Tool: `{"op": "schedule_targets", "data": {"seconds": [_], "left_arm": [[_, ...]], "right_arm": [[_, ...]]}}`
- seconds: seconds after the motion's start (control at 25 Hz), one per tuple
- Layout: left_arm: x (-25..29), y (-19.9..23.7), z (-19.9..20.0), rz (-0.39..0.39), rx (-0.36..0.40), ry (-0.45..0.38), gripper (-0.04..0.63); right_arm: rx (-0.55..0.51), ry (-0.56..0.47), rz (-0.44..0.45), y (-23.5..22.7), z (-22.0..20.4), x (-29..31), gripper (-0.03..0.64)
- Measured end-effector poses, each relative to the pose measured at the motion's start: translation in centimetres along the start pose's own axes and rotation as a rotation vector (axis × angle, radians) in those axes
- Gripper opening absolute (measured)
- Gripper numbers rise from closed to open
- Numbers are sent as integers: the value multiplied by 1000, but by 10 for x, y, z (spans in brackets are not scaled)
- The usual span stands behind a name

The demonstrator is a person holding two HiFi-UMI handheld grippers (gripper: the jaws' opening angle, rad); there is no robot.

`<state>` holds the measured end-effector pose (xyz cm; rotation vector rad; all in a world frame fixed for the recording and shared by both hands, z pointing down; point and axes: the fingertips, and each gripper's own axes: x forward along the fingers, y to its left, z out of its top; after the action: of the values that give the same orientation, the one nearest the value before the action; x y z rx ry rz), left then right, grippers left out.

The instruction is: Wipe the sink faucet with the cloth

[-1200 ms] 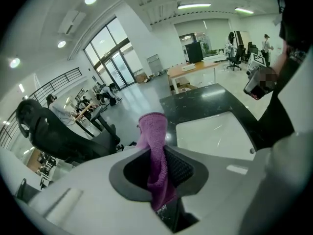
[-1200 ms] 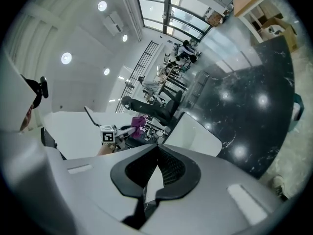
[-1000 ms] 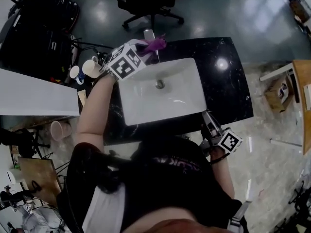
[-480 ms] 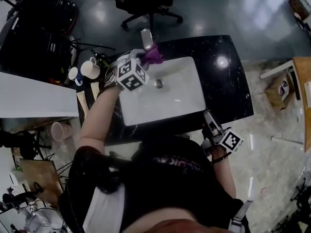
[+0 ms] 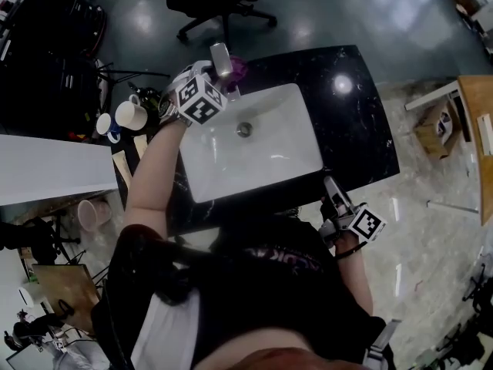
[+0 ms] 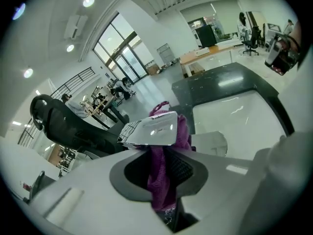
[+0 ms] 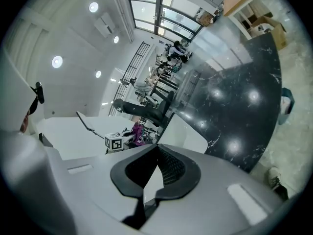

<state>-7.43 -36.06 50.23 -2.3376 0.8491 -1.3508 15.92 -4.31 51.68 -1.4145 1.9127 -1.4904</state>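
Head view: your left gripper (image 5: 219, 85) reaches to the far rim of the white sink (image 5: 254, 160), its jaws clamped on the purple cloth (image 5: 238, 69). The cloth is bunched against the right side of the chrome faucet (image 5: 221, 58). That faucet lies just beyond the fingertips, its flat spout running far-to-near out over the sink — so the coming stroke looks best drawn along that line, toward you.

Your right gripper (image 5: 333, 190) hangs off the near right edge of the black counter (image 5: 350, 122), jaws pressed together on nothing. It is well apart from the faucet, so the left hand is plainly the nearer.

Left gripper view supplies what the overhead picture cannot — the cloth pinched between the pads, rising behind and under the spout's mirrored top and touching it. Right gripper view gives only a distant side look at the left gripper's marker cube (image 7: 113, 142), with a scrap of purple beside it. Whether the cloth wraps the spout's far side, no view shows.
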Motion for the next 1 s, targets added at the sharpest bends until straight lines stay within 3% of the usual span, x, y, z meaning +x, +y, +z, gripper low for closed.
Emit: {"op": "schedule_targets", "data": {"seconds": [0.28, 0.48, 0.6, 0.72, 0.8, 0.88, 1.0], "left_arm": [[-1, -3, 1, -39, -6, -24, 63], [-25, -37, 7, -144, 45, -74, 63], [-44, -63, 7, -242, -24, -121, 63], [-57, -96, 4, -385, -164, -171, 64], [-58, -119, -3, -459, -299, -199, 64], [-54, -136, -10, -520, -528, -236, 64], [-41, -141, -18, -592, -1034, -333, 64]], "right_arm": [[9, 9, 1, -2, -4, 6, 12], [-4, 32, 37, 5, -3, 14, 12], [-7, 45, 55, 8, -3, 19, 12], [-12, 58, 72, 11, -5, 24, 12], [-10, 65, 78, 12, -6, 25, 12], [-11, 71, 82, 12, -7, 25, 12], [-10, 73, 73, 9, -6, 23, 12]]}}
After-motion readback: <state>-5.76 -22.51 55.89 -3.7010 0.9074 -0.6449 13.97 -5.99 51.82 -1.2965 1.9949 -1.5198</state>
